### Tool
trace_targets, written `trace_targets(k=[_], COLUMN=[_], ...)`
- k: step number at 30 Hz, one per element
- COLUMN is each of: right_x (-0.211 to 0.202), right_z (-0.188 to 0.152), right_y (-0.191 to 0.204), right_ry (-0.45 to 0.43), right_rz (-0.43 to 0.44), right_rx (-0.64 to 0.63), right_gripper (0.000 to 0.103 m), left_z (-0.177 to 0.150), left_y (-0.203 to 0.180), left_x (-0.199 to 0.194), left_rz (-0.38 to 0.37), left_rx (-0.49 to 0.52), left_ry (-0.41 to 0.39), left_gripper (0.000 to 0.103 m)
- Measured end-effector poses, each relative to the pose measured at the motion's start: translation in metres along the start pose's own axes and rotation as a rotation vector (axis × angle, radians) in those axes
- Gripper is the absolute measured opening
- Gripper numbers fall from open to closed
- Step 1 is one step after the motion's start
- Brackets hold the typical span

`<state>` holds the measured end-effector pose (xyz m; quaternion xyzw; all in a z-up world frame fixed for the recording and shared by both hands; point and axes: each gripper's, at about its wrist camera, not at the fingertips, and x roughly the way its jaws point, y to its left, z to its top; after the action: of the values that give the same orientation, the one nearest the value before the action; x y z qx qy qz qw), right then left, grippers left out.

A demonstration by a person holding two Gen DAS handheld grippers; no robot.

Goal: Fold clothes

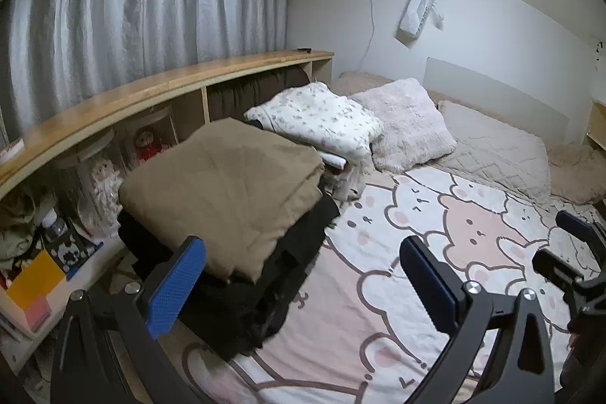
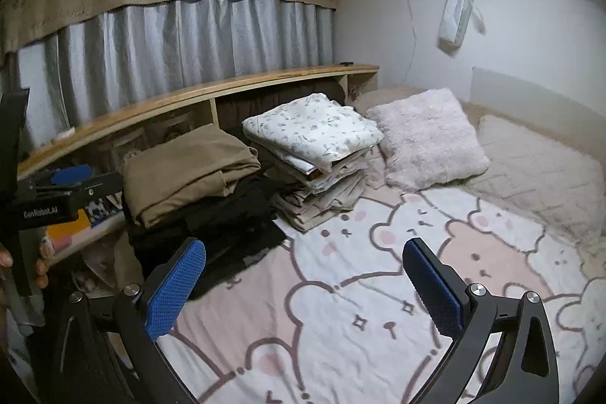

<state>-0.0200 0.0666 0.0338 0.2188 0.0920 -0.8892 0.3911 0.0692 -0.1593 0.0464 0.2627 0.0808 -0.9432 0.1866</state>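
Left wrist view: left gripper (image 1: 303,275) spread wide, nothing between the blue pads, hovering over the bear-print bedspread (image 1: 435,226) just beside the nearer stack. Folded tan garment (image 1: 223,192) on top of dark folded clothes (image 1: 265,286), overhanging them on the near side. Behind it, floral folded piece (image 1: 318,116) capping a second stack. Right gripper (image 1: 575,252) at the far right edge, jaws apparently apart.

Risk, as a judgement: a pad catching the tan overhang could drag the top layer and undo the fold; a nudge to the loose dark layers could slump the pile toward the bedside shelf (image 1: 151,89).

Shelf cubbies: a doll in red (image 1: 146,144), a pale doll under a clear cover (image 1: 102,184), a small jar (image 1: 55,220), a yellow box (image 1: 36,275); farther cubbies hold brown padding.

Right wrist view: right gripper (image 2: 303,275) likewise released and empty above the bedspread (image 2: 378,290). Pale stack (image 2: 322,184) tall, uneven, edges splayed, leaning look; likely to topple against the fluffy pillow (image 2: 428,139) if bumped. Left gripper (image 2: 72,177) near the shelf, a hand (image 2: 22,264) below it.
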Motion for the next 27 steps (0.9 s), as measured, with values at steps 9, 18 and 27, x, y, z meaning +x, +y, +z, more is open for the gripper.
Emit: trace_targets(k=[9,18,27], right_x=[-0.017,-0.028,-0.04], right_z=[-0.018,-0.03,-0.032], right_y=[0.015,0.015,0.01], right_ry=[0.04,0.062,0.05], right_rz=[-0.043,-0.074,-0.086], right_rx=[-0.114,-0.126,-0.113], right_gripper=[0.103,0.103,0.103], left_z=[-0.023,-0.043,-0.051], left_y=[-0.012,-0.023,-0.033], left_x=[-0.011,-0.024,-0.034], left_rz=[0.013,0.011,0.02], left_rx=[0.022,0.038,0.064], left_ry=[-0.004,0.006,-0.01], left_gripper=[0.103,0.103,0.103])
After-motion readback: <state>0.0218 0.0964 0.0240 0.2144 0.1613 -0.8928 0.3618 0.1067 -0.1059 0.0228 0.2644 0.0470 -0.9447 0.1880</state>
